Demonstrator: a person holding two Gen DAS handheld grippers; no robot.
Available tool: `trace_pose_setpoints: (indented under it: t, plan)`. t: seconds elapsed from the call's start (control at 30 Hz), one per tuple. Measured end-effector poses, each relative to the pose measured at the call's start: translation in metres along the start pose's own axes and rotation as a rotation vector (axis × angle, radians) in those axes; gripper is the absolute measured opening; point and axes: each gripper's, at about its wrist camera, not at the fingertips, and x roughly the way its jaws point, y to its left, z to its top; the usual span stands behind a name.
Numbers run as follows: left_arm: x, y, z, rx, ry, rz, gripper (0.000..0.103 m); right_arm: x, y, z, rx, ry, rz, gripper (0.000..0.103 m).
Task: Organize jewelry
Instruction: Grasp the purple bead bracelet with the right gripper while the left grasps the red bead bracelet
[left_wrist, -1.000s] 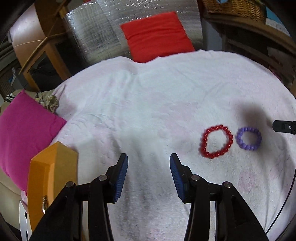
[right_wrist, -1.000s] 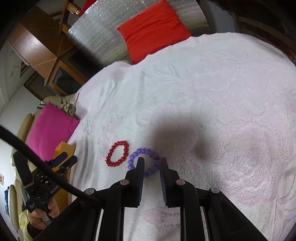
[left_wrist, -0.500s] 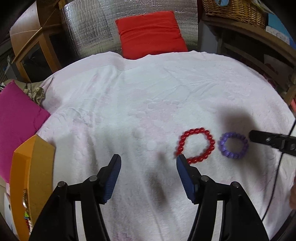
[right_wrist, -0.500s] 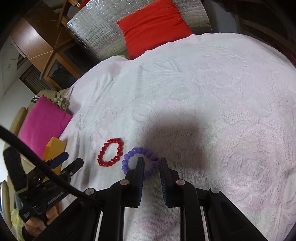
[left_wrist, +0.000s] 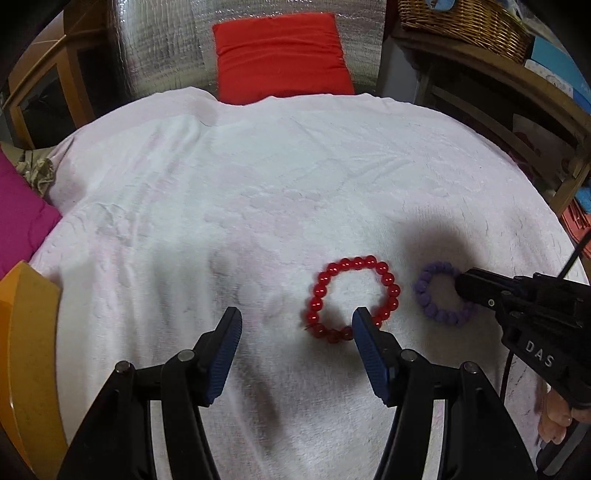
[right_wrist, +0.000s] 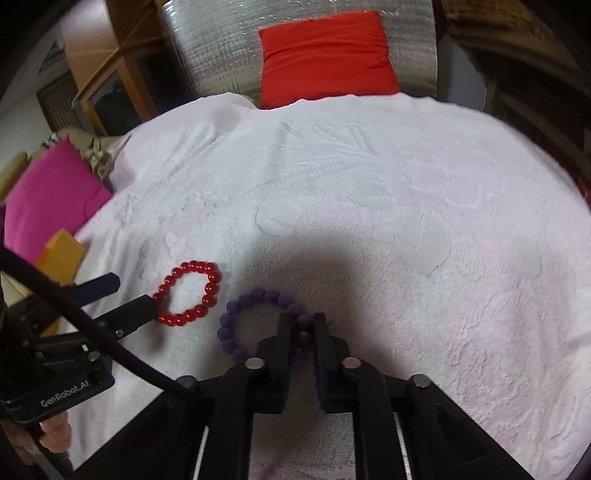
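A red bead bracelet (left_wrist: 352, 297) and a purple bead bracelet (left_wrist: 441, 293) lie side by side on the pale pink blanket (left_wrist: 258, 206). My left gripper (left_wrist: 295, 325) is open, low over the blanket, its right finger at the red bracelet's near edge. My right gripper (right_wrist: 301, 325) has its jaws narrowly apart around the right side of the purple bracelet (right_wrist: 258, 321), which lies on the blanket. The red bracelet (right_wrist: 190, 295) sits left of it. The right gripper also shows in the left wrist view (left_wrist: 465, 286).
An orange box (left_wrist: 26, 354) stands at the blanket's left edge, beside a magenta cushion (left_wrist: 18, 218). A red cushion (left_wrist: 280, 55) leans on a silver padded panel at the back. A wicker basket (left_wrist: 465, 22) sits on wooden shelves at the right.
My left gripper moved right and forward to the red bracelet and opened wider. My right gripper moved forward so its jaws straddle the purple bracelet's beads.
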Motion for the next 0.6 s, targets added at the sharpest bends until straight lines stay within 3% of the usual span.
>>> trace_pose_setpoints:
  t: [0.27,0.5,0.6]
  plan:
    - [0.005,-0.017,0.005,0.010,-0.003,-0.063,0.064,-0.012,-0.017,0.001,0.044,-0.021,-0.017,0.011]
    - [0.017,-0.032,0.007,0.007,0.022,-0.084,0.067,-0.016,-0.038,0.000,0.095,-0.014,-0.023,0.011]
    - [0.021,-0.037,0.006,0.022,0.019,-0.061,0.067,-0.015,-0.042,-0.002,0.105,-0.005,-0.015,0.011]
